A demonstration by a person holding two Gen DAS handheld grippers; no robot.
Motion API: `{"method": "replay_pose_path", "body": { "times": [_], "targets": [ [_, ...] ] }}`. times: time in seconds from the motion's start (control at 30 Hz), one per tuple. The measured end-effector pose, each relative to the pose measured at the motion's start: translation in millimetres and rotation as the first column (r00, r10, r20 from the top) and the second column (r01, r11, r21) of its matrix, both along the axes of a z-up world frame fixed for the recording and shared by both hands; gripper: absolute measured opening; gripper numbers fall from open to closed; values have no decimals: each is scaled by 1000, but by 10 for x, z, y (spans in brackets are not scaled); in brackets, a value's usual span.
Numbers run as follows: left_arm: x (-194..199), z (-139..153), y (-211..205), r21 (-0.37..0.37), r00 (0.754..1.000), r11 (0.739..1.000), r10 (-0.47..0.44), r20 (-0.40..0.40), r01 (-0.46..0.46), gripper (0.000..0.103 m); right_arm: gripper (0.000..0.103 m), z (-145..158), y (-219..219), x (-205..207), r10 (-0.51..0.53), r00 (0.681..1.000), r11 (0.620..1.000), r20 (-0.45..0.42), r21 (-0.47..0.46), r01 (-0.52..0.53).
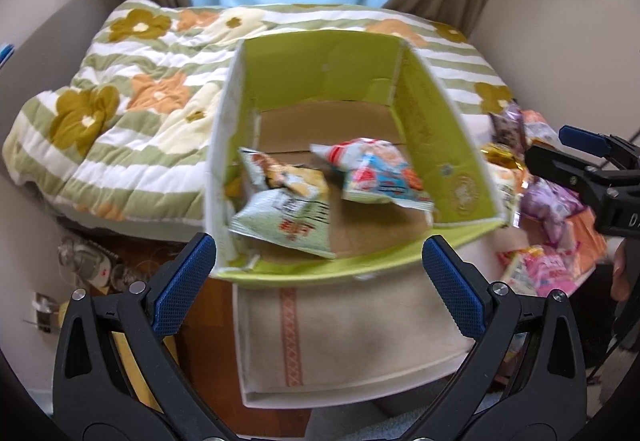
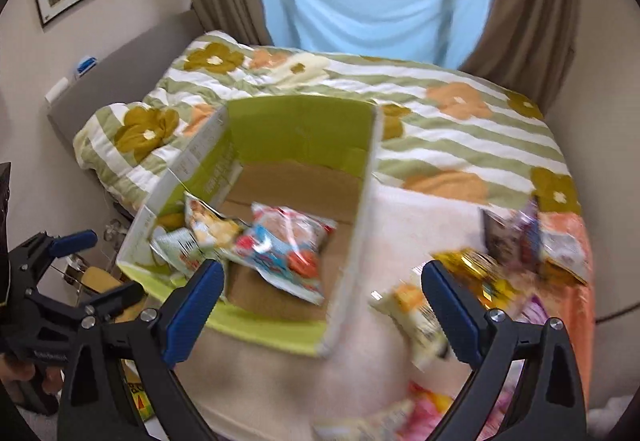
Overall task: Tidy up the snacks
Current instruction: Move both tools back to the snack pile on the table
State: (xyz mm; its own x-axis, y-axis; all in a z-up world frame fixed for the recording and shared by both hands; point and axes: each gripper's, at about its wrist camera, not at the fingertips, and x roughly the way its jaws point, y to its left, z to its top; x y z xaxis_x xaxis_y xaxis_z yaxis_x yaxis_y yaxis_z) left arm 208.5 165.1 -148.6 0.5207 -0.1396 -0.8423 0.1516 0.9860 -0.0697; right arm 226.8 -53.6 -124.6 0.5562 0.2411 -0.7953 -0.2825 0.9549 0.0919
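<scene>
Both sets of tongs, left gripper (image 1: 320,265) and right gripper (image 2: 322,289), hung wide open and empty above the green box (image 1: 440,129), three snack bags (image 1: 376,169) inside with bare floor beyond, while only the right view showed the loose snack pile (image 2: 480,281) clearly.

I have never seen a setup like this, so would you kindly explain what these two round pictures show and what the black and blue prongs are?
No robot here: a person carries a hand-held claw in each hand, with a fisheye camera on each looking along its prongs. One picture is from the left claw, the other from the right claw. Both claws are open and hold nothing. Ahead stands a green-lined cardboard box with a few snack bags inside, near a flowered striped quilt. More loose snack packets lie to its right.
</scene>
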Motion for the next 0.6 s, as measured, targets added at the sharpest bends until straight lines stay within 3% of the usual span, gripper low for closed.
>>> {"method": "replay_pose_path", "body": {
  "times": [0.33,0.6],
  "targets": [
    [-415,66,-828,-18,992,992,-128,-8,128,102,99,144,-923,-421,-67,997,998,-27,16,67],
    [-787,-127,-1700,-24,964,965,-263,-51,262,102,99,-85,-1544,-685,-14,994,997,-104,72,22]
  ]
}}
